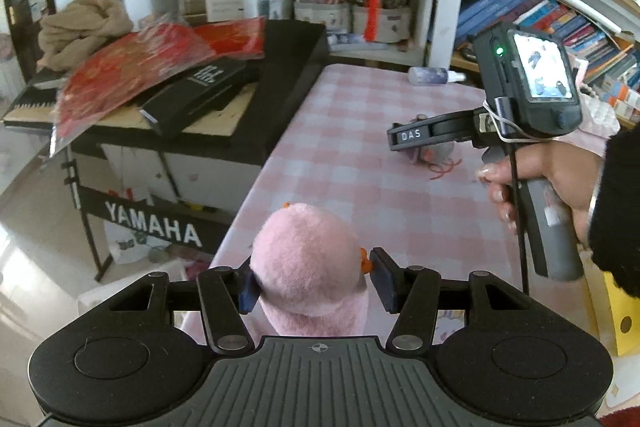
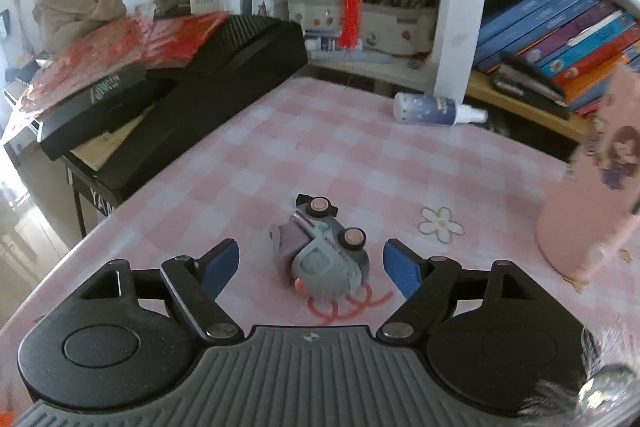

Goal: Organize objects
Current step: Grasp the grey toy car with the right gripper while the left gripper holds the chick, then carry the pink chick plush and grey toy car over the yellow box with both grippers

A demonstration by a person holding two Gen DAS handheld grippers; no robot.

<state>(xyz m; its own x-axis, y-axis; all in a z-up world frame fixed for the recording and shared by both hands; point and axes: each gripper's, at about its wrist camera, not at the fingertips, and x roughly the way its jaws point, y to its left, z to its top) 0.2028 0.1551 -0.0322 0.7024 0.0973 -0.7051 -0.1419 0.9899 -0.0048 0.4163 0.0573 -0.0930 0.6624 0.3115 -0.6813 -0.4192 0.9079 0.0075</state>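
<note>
My left gripper (image 1: 310, 281) has its jaws clamped on either side of the pink plush toy (image 1: 308, 267), the blue pads pressing into its fuzzy head, held over the near edge of the desk (image 1: 360, 115) with its pink checked cloth. My right gripper (image 2: 311, 267) hangs low over the desk, jaws spread wide and gripping nothing, and the small grey toy car (image 2: 326, 253) lies tipped on its side right between the pads, wheels facing up, touching neither. A white and blue bottle (image 2: 434, 110) lies on its side at the far edge, near the bookshelf (image 2: 560, 39). A pink container (image 2: 588, 211) stands at right, blurred.
</note>
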